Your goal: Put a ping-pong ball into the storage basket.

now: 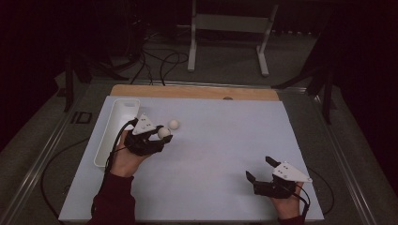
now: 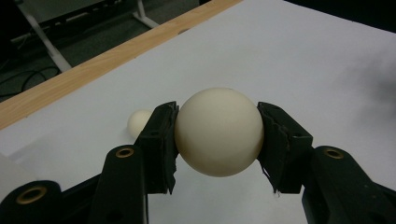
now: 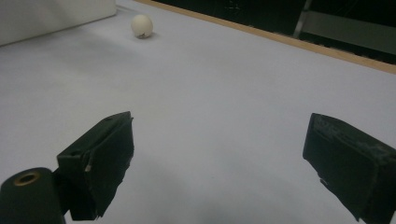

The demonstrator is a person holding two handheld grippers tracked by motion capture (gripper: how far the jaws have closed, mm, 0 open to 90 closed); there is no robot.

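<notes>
Centrally in the left gripper view: one cream ball (image 2: pixel 218 131) pinched between both black jaws of the left gripper (image 2: pixel 217 140), pads pressed to its two sides, ball apparently lifted just clear of the white table sheet (image 2: pixel 303 56). High view: same ball (image 1: pixel 164 132) at the tip of the left gripper (image 1: pixel 162 136), tray (image 1: pixel 117 129) immediately to that hand's left, long axis running away from the person, open top upward. Second ball (image 1: pixel 174 124) resting on the sheet just beyond and slightly right of the held one, apart from it; seen also far off in the right gripper view (image 3: pixel 141 25). Right gripper (image 1: pixel 259 169) low at the near right, well apart from both balls, jaws spread wide, nothing between them. Count: two balls, one tray, two grippers. Likely next move: short carry leftward over the tray's near wall; left hand far nearer than right.
</notes>
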